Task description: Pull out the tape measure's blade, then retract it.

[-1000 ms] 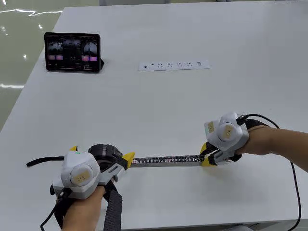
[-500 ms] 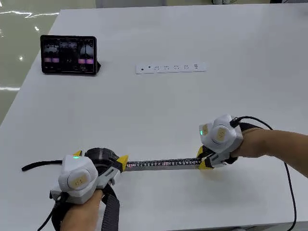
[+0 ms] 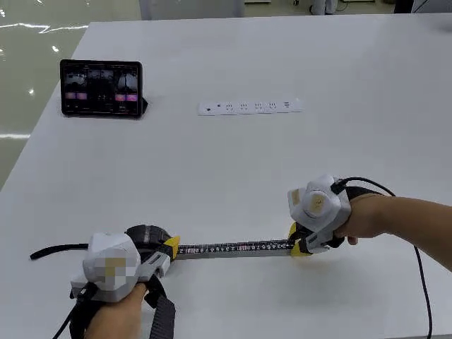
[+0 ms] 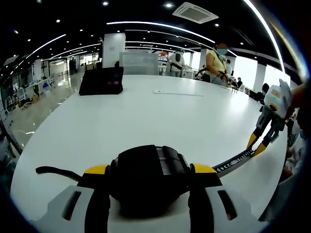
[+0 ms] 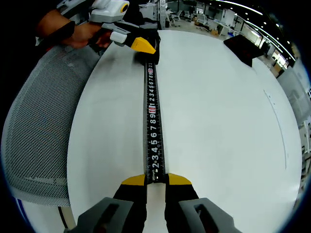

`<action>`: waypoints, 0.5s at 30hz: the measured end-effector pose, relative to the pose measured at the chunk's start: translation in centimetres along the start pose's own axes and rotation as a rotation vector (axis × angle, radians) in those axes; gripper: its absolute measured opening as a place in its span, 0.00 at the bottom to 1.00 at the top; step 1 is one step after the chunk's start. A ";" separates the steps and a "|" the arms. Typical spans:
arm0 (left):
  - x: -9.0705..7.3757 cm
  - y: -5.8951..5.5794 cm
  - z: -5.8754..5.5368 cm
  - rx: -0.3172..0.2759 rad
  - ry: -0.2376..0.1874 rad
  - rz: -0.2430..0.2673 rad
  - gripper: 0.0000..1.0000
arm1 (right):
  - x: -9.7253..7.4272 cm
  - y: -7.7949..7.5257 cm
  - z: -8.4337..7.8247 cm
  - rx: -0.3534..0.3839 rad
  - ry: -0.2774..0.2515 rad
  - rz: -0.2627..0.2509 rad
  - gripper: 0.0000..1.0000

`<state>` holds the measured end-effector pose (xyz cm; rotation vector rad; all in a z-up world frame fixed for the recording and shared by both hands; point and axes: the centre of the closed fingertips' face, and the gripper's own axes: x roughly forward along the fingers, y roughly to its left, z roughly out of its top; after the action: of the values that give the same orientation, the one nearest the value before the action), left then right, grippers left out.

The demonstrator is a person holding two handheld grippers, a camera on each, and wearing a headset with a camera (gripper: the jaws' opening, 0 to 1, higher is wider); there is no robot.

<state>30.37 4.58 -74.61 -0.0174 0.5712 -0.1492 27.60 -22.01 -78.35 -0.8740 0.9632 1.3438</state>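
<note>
The black tape measure case lies near the table's front left, and my left gripper is shut around it. Its yellow tips flank the case in the left gripper view. The numbered blade runs flat along the table to the right. My right gripper is shut on the blade's end. In the right gripper view the blade stretches away from my right gripper to the case held by the left gripper. A black strap trails left from the case.
A tablet stands at the back left of the white table. A white power strip lies at the back centre. A cable runs along the right forearm. Several people stand beyond the table's far end.
The head camera has tilted, so everything sits a little lower and further left. Both grippers keep their hold and the drawn-out blade's length looks about the same.
</note>
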 end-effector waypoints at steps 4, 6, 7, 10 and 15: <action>-0.1 0.0 -0.1 0.005 0.013 -0.014 0.60 | 0.0 -0.1 0.1 0.002 0.004 0.002 0.09; -0.1 0.0 -0.1 0.005 0.014 -0.013 0.60 | 0.0 0.0 0.1 0.012 0.001 0.005 0.09; -0.1 0.1 -0.2 0.006 0.013 -0.014 0.60 | 0.0 -0.1 0.1 0.017 0.001 0.005 0.09; -0.1 0.0 -0.2 0.009 0.014 -0.017 0.60 | 0.1 -0.1 0.2 0.024 0.001 0.005 0.09; -0.1 0.0 -0.2 0.013 0.014 -0.022 0.60 | 0.1 0.0 0.3 0.037 -0.001 0.008 0.09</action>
<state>30.21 4.61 -74.70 -0.0101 0.5841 -0.1745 27.61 -21.69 -78.34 -0.8418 0.9888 1.3287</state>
